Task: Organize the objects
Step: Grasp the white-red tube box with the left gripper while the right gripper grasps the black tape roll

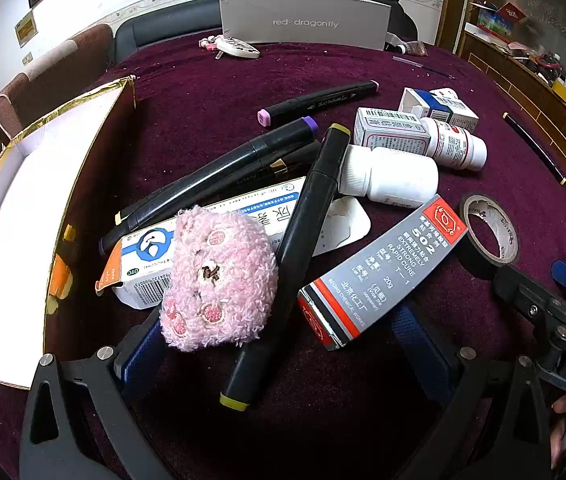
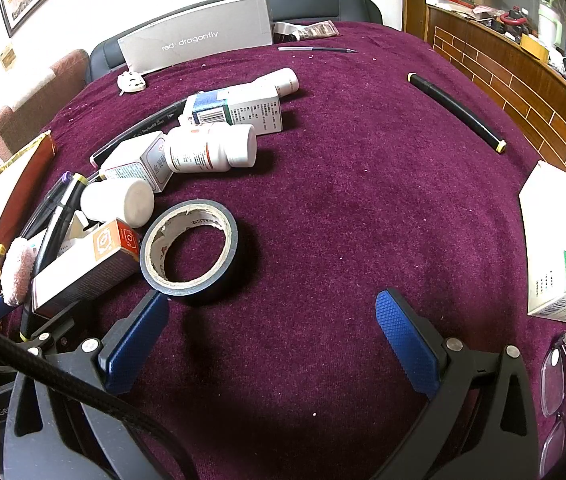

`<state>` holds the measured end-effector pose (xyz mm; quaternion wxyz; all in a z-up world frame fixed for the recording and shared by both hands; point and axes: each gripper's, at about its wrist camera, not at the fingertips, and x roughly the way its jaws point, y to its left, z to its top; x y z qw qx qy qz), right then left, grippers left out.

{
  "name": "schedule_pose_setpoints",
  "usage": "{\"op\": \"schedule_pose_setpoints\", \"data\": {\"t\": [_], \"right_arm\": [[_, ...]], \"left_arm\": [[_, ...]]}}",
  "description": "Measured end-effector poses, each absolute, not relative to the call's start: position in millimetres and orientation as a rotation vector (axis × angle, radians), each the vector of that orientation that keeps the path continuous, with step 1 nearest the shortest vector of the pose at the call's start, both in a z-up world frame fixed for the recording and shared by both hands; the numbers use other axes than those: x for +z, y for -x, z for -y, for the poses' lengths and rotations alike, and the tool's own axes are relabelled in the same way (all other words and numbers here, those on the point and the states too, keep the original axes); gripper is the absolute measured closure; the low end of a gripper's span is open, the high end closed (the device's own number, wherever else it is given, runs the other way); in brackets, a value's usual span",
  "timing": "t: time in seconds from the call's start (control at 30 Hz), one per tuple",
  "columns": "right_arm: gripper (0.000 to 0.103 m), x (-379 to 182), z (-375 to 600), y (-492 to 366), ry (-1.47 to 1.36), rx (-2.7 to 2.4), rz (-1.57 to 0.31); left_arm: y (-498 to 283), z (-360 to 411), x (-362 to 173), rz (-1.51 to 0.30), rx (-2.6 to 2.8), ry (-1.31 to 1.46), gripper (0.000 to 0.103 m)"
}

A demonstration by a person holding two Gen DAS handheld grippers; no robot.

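A heap of small objects lies on the purple cloth. My left gripper (image 1: pixel 279 344) stands open around its near end, where a pink plush pad (image 1: pixel 219 276) rests on a blue-and-white medicine box (image 1: pixel 243 204). A black marker with yellow caps (image 1: pixel 307 216) and a grey 502 glue box (image 1: pixel 379 272) also reach between the fingers. Nothing is gripped. My right gripper (image 2: pixel 271 340) is open over bare cloth, its left finger (image 2: pixel 135 340) just short of a black tape roll (image 2: pixel 189 248). White bottles (image 2: pixel 211 148) and small boxes (image 2: pixel 243 108) lie further back.
An open gold-rimmed box (image 1: pixel 23 220) with a white inside stands at the left. A lone black marker (image 2: pixel 455 112), a white-and-green box (image 2: pixel 559 248) and clear glasses (image 2: pixel 563 380) lie to the right. A grey "red dragonfly" box (image 1: pixel 303 24) stands at the far edge.
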<state>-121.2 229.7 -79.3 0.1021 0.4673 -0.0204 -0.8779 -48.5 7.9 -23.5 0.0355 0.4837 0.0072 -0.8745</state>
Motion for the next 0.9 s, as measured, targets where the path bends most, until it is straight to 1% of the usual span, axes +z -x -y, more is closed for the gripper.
{"op": "schedule_pose_setpoints", "data": {"t": [0.9], "right_arm": [[0.0,-77.8,-228.7,118.5,-1.368,-2.588,0.079]], "left_arm": [[48.6,-8.0,-23.1,-0.02,-2.687,-1.488,0.001]]}}
